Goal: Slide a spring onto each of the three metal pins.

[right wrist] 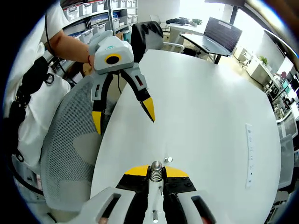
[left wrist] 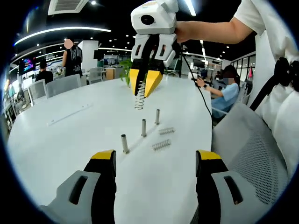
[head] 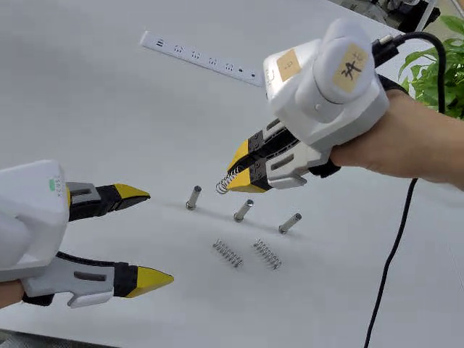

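White table point(head: 87, 109) — power strip point(head: 199, 58) behind pins point(head: 243, 210), cable point(head: 391, 261) alongside.

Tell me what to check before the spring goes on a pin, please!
1. Grip on the spring by the right gripper: ok, pinched between shut jaws.
2. All three pins upright and bare: ok.
3. Held spring straight over a pin: not ok, a pin's top shows beside it in the right gripper view.
4. The left gripper out of the way: ok, open, apart from the pins.
5. Two spare springs waiting on the table: ok.
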Available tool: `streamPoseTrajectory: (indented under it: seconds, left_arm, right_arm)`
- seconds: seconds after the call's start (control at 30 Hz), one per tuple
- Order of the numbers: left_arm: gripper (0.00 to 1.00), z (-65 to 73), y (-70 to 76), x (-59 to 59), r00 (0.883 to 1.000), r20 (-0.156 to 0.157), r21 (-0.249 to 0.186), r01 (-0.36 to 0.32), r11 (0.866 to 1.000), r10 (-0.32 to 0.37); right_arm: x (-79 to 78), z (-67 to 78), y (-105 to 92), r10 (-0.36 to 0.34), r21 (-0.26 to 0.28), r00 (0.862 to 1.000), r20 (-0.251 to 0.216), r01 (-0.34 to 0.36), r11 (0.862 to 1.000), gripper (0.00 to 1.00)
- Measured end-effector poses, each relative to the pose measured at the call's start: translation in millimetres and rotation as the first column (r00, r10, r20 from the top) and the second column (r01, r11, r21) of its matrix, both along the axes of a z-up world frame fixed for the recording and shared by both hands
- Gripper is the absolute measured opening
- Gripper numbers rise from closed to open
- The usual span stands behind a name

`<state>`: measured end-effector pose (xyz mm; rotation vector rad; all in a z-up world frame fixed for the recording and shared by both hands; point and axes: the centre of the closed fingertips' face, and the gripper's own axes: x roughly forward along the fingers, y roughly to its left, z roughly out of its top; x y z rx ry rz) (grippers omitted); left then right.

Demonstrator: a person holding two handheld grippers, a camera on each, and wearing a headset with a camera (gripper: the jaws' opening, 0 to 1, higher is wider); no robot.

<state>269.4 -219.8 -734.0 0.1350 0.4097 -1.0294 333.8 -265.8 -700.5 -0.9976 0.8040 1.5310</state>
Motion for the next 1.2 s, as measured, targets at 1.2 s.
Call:
streamPoseTrajectory:
  seconds: [1.2]
  left_arm:
    - [0.90, -10.4, 5.1, 11.0, 0.999, -0.014, -0.083, -0.037, 0.996, 0.036]
  right_arm:
    - [31.1, -58.3, 14.3, 0.041, -0.122, 0.999, -0.018, -0.043, 0.992, 0.06]
